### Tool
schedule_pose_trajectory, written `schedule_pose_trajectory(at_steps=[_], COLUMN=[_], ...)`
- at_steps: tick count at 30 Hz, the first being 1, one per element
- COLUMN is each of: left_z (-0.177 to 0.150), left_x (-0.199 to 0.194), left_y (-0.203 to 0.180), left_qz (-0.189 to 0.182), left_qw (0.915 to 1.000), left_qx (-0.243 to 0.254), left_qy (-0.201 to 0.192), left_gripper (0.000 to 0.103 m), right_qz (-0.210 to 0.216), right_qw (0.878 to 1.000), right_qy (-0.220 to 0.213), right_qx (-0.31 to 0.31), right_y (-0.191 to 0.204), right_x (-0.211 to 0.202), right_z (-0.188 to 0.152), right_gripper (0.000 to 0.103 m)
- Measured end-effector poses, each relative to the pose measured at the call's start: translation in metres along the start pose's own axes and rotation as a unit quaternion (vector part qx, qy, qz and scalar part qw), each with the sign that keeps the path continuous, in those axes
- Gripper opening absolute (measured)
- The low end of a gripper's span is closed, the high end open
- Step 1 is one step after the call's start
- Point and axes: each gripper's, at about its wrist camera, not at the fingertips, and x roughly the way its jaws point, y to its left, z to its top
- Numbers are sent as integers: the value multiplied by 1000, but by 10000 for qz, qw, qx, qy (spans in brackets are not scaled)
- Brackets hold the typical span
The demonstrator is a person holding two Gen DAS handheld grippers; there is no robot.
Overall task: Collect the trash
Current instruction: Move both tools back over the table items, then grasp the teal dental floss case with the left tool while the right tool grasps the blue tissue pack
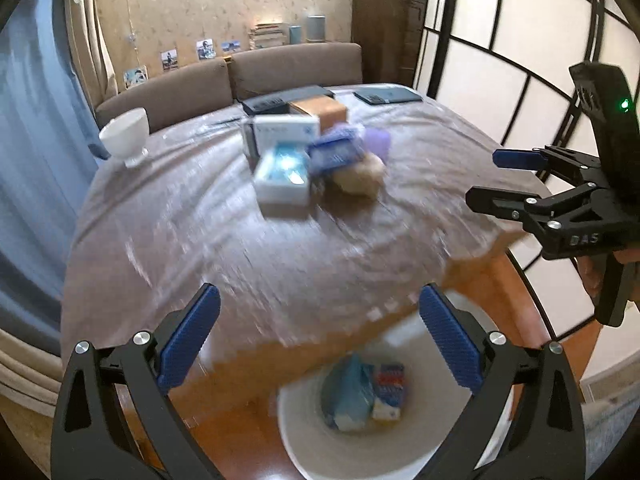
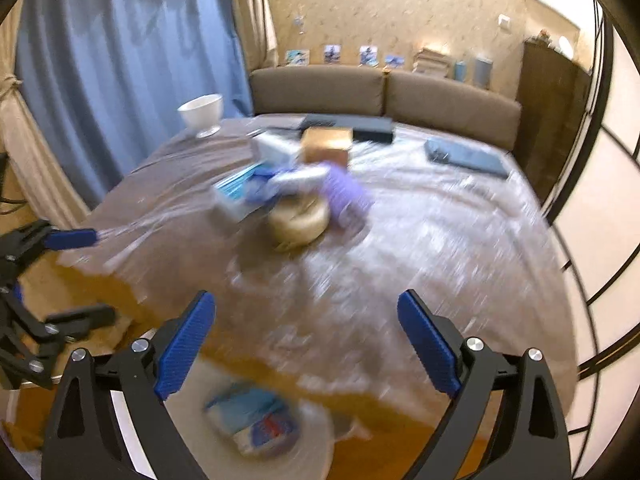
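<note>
Left gripper (image 1: 320, 336), jaws wide apart and empty, above the white bin (image 1: 304, 424) at 6 o'clock, which holds blue-and-red packets (image 1: 366, 392). Right gripper (image 2: 306, 344), likewise spread and empty. Remaining trash pile (image 1: 312, 160) lies mid-table (image 1: 160, 240), at 12 o'clock; white bowl (image 1: 125, 136) at 10 o'clock.

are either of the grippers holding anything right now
No, nothing is held. The left gripper and right gripper both stand open with bare pads. Two packets of trash already lie in the bin below them.
</note>
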Motion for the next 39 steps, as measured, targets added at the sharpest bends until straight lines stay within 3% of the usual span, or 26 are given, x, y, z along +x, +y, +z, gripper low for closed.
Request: schedule_pose_trajectory(at_steps=[6,8,15,26,29,33,35,39], left_z=[29,36,60,84,89,89,86,83], left_x=[34,46,90,125,129,137,136,132], left_y=[29,35,54,53,57,60,60,62], left_qz=[-55,-143,-204,-305,-436,-656,-655,-630], left_qw=[9998,9994,9980,9981,9975,9954,9957,9959], left_qx=[-111,-246,-454,-55,-79,-106,-64,-42], left_qy=[130,217,401,532,546,690,658,645], left_gripper=[100,100,100,99,92,58,58,58], right_qz=[-182,-105,114,513,696,999,986,931], right_qw=[9995,9992,9976,9951,9939,9917,9917,9934], right_qy=[208,357,623,725,763,777,782,603], right_qx=[-144,-158,-285,-439,-381,-233,-271,-305], right_y=[-17,-24,-29,-32,-33,-35,-35,-33], right_x=[41,57,100,131,134,137,136,125], right_z=[28,37,56,80,84,87,88,89], right_gripper=[85,77,67,59,57,48,44,48])
